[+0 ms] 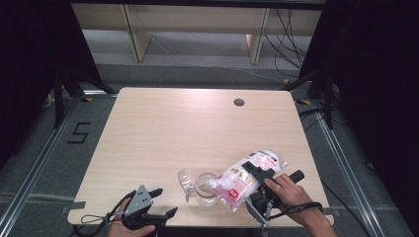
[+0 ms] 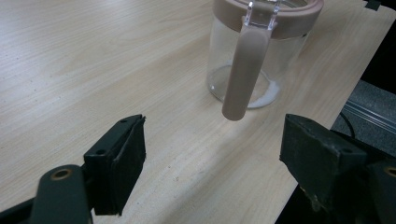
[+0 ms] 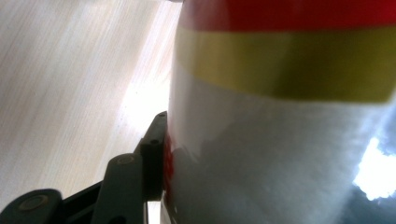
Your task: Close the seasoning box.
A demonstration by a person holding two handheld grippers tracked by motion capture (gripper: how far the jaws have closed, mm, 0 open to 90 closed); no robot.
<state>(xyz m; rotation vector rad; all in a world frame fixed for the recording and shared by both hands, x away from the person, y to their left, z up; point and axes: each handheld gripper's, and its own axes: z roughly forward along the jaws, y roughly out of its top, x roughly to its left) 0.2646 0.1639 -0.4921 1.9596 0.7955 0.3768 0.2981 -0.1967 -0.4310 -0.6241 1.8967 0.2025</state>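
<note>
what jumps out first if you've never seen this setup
The red-and-white bag near the table's front right edge, clamped in the right gripper and tipped so its mouth points into a clear jar. Next, the open left gripper waiting at the front left, facing that pink-rimmed jar.

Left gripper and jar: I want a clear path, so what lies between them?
Bare tabletop lies between the left gripper and the jar, as the left gripper view shows.

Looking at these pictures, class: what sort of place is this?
Probably a lab recording bay, not a kitchen: a bare pale wooden table on grey floor, black curtains around it, and a taped black number five.
</note>
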